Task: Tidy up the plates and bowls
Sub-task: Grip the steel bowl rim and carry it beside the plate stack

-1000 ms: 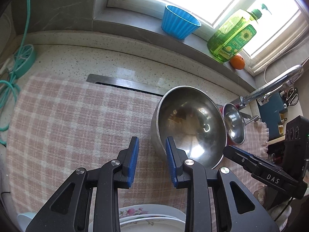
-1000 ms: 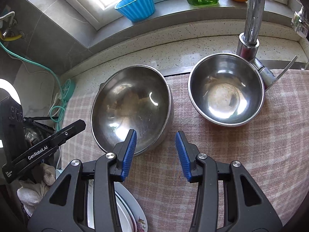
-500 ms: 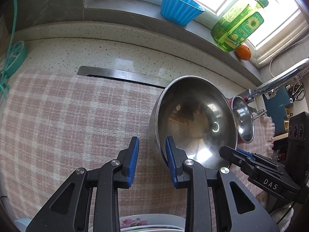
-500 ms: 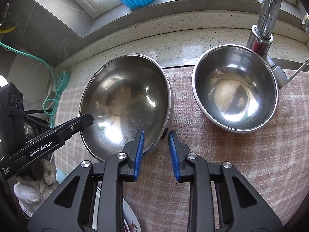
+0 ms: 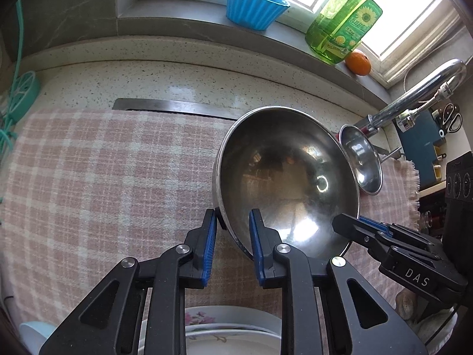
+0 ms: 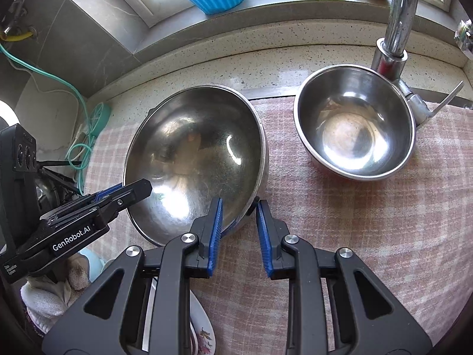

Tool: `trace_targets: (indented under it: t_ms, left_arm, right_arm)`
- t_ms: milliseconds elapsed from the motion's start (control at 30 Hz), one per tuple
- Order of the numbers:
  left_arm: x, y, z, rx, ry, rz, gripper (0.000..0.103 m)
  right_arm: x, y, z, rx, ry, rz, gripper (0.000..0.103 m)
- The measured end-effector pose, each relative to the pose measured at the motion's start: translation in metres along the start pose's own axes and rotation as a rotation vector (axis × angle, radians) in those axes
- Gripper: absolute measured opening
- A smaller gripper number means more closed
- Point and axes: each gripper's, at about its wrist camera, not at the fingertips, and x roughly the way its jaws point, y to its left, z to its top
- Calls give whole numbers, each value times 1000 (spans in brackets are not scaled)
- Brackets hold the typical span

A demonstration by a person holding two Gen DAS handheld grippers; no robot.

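Observation:
A large steel bowl [image 5: 289,183] [image 6: 195,159] is tilted above the pink checked cloth [image 5: 103,171]. My left gripper [image 5: 232,222] is shut on its left rim, one finger inside and one outside. My right gripper [image 6: 238,207] is shut on its right rim the same way. A smaller steel bowl [image 6: 354,121] [image 5: 360,159] stands upright on the cloth to the right, by the tap base. A flowered plate [image 5: 233,331] [image 6: 204,331] lies below the grippers at the near edge.
A chrome tap [image 6: 399,14] rises behind the small bowl. On the window sill stand a blue fluted cup [image 5: 254,6], a green soap bottle [image 5: 346,20] and an orange [image 5: 358,62]. Teal cable [image 6: 82,136] lies at the left.
Both grippers moved onto the large bowl's rim and closed on it. The bowl now sits tilted and closer between them.

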Motion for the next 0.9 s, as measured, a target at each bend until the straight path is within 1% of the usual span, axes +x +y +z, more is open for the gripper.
trace_targets:
  t_ms: [333,467,900]
  left_arm:
    - [-21,-26,-36,33,-11,-38,21]
    - [-28,-37,-53,48,-11,-49,21]
    - [-33,-71,-108,91,30,-88,21]
  right_arm:
    - [-32,-7,-33,-22,-16,-1,24]
    - [-44,-13,-52,-37,-16,-7,24]
    - [-72,-43,-112,-32,-3,-10,24]
